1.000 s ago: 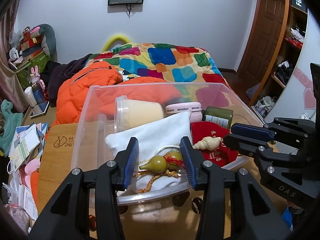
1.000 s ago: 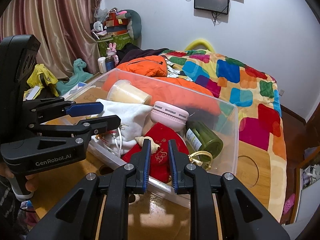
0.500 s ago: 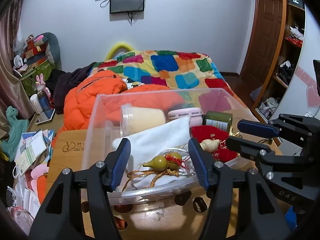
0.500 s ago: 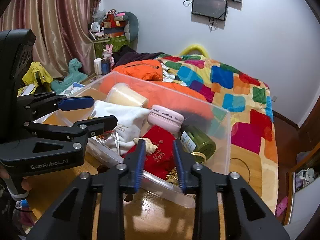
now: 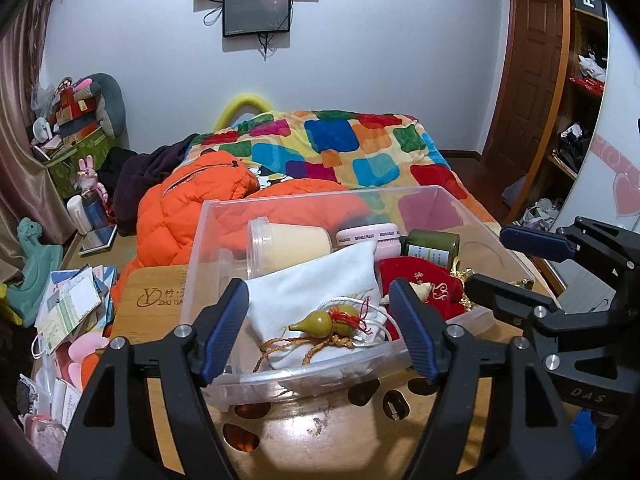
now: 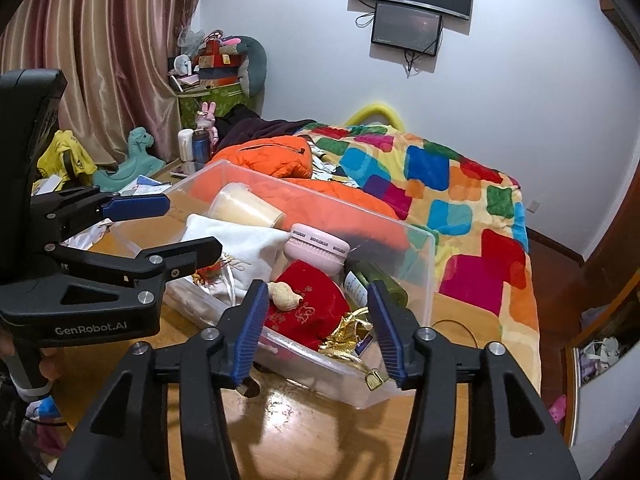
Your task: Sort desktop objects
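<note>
Now both empty: left gripper [image 5: 320, 330] jaws just opened wide over gourd [image 5: 326, 322] on white pouch [image 5: 316, 292], right gripper [image 6: 318, 330] narrower above red pouch [image 6: 310, 306]; items dropped in bin [image 5: 476, 216], likely sorted.

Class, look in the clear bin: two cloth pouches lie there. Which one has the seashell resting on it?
The red pouch with gold embroidery carries the seashell. The white pouch beside it instead carries a small green gourd charm.
</note>
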A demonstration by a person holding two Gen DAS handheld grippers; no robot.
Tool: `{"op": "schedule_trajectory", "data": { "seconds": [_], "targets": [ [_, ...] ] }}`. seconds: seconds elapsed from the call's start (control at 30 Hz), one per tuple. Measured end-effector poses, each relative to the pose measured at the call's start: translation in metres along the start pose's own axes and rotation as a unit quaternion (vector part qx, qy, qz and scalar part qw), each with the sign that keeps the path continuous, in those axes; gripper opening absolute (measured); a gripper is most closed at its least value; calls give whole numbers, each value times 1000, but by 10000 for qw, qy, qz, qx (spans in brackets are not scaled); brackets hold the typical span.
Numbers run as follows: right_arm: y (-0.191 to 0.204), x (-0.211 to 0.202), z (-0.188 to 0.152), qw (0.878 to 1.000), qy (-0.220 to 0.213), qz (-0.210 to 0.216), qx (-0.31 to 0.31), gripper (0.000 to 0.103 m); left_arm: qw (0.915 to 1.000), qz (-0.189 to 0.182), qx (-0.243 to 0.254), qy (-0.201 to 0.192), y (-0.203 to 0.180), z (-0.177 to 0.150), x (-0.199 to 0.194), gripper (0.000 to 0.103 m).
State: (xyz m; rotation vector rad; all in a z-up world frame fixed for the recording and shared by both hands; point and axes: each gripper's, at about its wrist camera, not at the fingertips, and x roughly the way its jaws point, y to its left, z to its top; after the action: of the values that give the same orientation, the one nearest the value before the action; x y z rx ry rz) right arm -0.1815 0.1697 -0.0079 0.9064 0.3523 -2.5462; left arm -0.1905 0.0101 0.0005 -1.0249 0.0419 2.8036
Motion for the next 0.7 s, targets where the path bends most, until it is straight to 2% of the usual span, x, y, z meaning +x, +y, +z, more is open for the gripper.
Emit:
{"op": "schedule_trajectory", "data": {
  "seconds": [0.1,0.17,0.33,0.43,0.53,0.63,0.7],
  "targets": [
    [1,-3,-1,10000,-27,-50,4,56,10000,4,30,-7,-2,-1,-3,77],
    [1,-5,-1,10000,-44,-87,6,64,10000,27,49,-10,-3,-2,-4,86],
    [0,-11,-3,9998,-106,-186,36,76,10000,9,-66,-28,2,-4,-9,95],
    [-1,-14,-3,9996,-129,-230,78,77,9999,29,-163,-44,6,-4,-12,97],
    [-1,-16,-5,9995,-123,-265,97,77,9994,265,-138,-151,7,-5,-16,97],
    [-2,-20,-7,9992,-142,-371,98,83,9986,425,-76,-299,7,-7,-25,100],
    [-2,-23,-8,9990,-167,-395,115,84,9983,450,-67,-355,7,-9,-29,101]
  ]
}}
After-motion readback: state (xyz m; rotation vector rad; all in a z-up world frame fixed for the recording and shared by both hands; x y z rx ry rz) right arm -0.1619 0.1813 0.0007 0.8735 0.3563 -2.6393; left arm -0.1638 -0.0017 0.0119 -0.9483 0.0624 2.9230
